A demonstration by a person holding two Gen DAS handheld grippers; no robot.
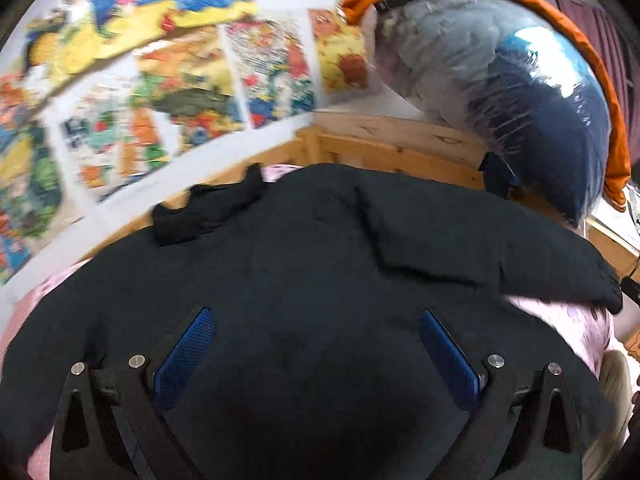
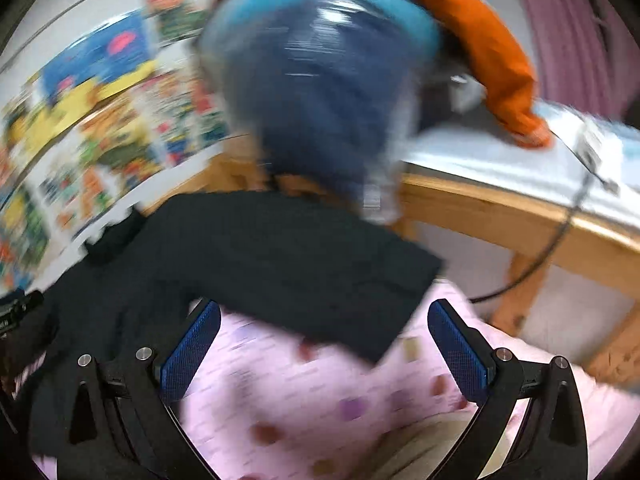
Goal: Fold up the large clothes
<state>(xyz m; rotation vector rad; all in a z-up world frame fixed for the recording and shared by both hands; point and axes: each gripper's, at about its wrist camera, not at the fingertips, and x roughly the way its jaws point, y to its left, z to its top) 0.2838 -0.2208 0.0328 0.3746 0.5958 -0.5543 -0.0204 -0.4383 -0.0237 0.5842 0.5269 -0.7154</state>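
Spread tongs (image 1: pixel 316 344) over seemingly black garment (image 1: pixel 320 248).

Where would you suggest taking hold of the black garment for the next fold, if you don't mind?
Probably the black garment's free corner on the pink sheet: it lies flat with both edges exposed. Bring the open right tongs in from the right.

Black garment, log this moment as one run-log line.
garment: spread on pink sheet | left gripper: open, over garment | right gripper: open, empty, at garment's edge

Both wrist views close above, facing the poster wall (image 1: pixel 160 80), sharing the black garment (image 1: pixel 320 260)
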